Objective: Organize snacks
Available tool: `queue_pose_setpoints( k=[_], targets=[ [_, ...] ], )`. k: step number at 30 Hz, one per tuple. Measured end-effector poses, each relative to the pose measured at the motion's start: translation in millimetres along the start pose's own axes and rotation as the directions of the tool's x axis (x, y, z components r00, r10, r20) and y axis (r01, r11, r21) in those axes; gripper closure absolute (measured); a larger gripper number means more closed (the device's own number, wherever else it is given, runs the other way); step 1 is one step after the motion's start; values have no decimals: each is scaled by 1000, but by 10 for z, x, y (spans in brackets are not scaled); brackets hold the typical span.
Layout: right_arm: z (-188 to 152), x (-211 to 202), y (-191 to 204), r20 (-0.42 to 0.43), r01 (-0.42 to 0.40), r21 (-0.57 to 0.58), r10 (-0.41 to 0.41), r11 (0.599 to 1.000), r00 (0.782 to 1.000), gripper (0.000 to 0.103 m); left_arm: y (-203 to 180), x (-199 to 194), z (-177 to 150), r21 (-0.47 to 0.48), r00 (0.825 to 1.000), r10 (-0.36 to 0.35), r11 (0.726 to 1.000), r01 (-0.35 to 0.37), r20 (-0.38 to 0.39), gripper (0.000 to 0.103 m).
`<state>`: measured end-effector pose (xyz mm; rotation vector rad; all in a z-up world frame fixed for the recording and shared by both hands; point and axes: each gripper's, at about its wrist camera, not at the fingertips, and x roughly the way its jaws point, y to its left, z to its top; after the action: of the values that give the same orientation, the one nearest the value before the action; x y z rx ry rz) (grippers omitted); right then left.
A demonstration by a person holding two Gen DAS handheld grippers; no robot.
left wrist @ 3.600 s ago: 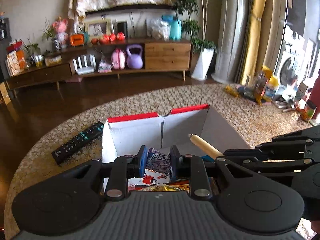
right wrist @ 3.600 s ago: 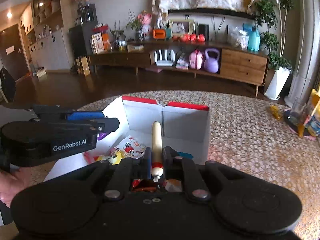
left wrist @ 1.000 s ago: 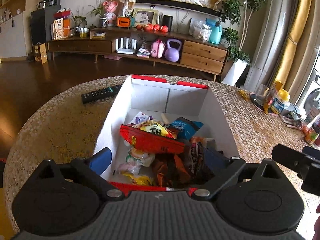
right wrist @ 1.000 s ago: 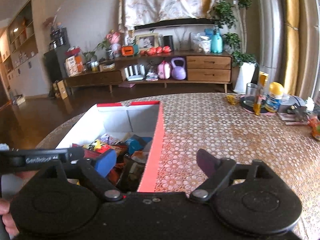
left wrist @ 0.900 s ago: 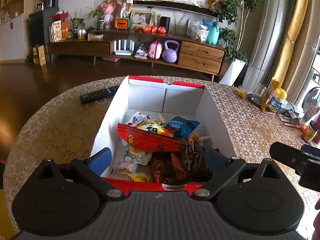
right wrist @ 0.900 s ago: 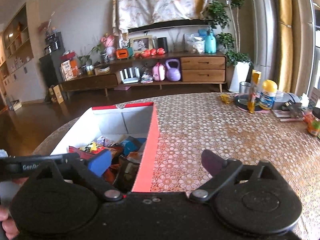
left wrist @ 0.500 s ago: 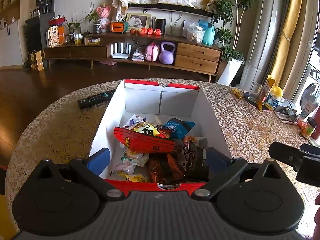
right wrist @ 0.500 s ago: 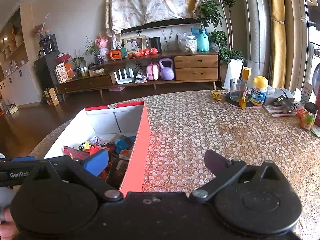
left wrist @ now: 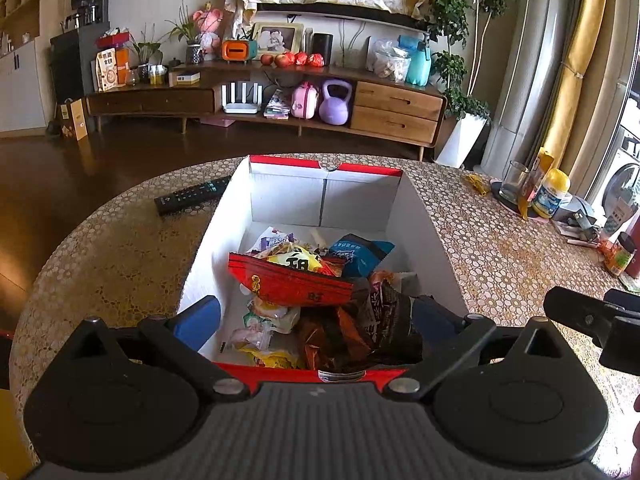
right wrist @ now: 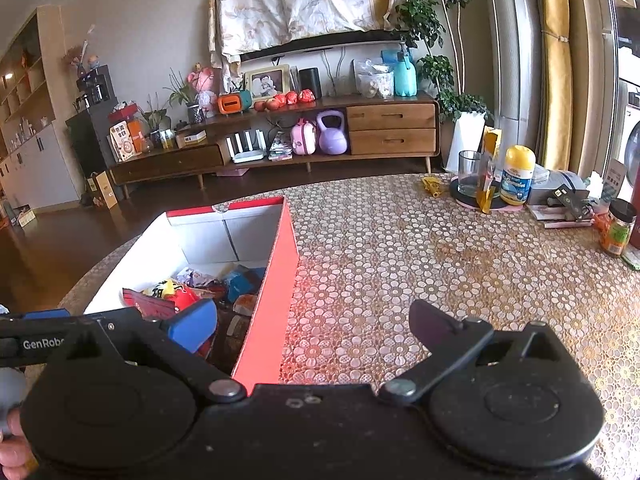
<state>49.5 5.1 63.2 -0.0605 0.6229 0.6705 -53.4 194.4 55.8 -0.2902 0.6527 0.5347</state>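
Observation:
A red-and-white cardboard box [left wrist: 324,198] stands on the round table and holds several snack packets, with a red packet [left wrist: 290,280] on top and a blue one [left wrist: 358,254] behind it. My left gripper [left wrist: 316,316] is open and empty, held above the box's near end. My right gripper [right wrist: 312,326] is open and empty, held over the box's right wall [right wrist: 276,300], one finger above the box, the other above the table. The left gripper's finger [right wrist: 36,340] shows at the left of the right wrist view.
A black remote [left wrist: 192,198] lies left of the box. At the table's right side stand a glass [right wrist: 468,172], a yellow-capped bottle [right wrist: 518,176], a jar [right wrist: 620,232] and papers. The patterned tablecloth [right wrist: 440,260] covers the table. A wooden sideboard stands behind.
Both grippers let go of their snacks into the box, opened and pulled back and up. Over the last second both kept drawing back slightly from the box.

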Motion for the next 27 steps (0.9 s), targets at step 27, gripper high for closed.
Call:
queue_pose_setpoints(
  k=[27],
  targets=[
    [3, 1, -11, -3, 1, 4, -1, 1000, 1000, 0, 21, 31, -2, 2, 1000, -1, 1000, 1, -4, 0]
  ],
)
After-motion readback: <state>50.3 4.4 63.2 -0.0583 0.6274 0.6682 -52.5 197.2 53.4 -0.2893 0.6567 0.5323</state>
